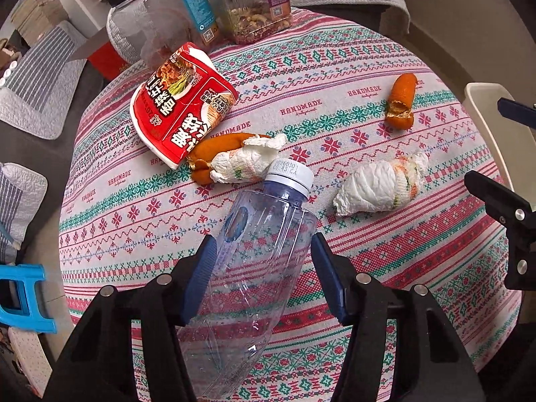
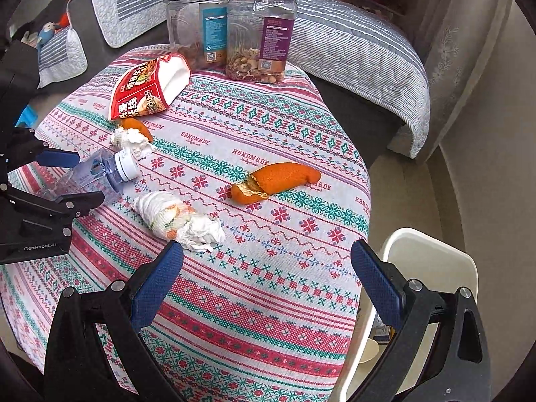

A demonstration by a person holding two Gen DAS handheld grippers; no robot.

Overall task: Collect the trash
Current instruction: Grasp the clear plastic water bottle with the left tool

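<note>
We note the left gripper (image 1: pixel 263 278) pinching the clear, empty plastic water bottle (image 1: pixel 254 268) mid-body above the patterned tablecloth (image 1: pixel 385 261), right gripper (image 2: pixel 268 284) spread and empty; we judge the bottle light, slick and crushable, best held at its ribbed middle.

Bare tablecloth (image 2: pixel 254 288) lies open ahead of the right jaws; tissue wad (image 2: pixel 177 221) crowds their left side.
</note>
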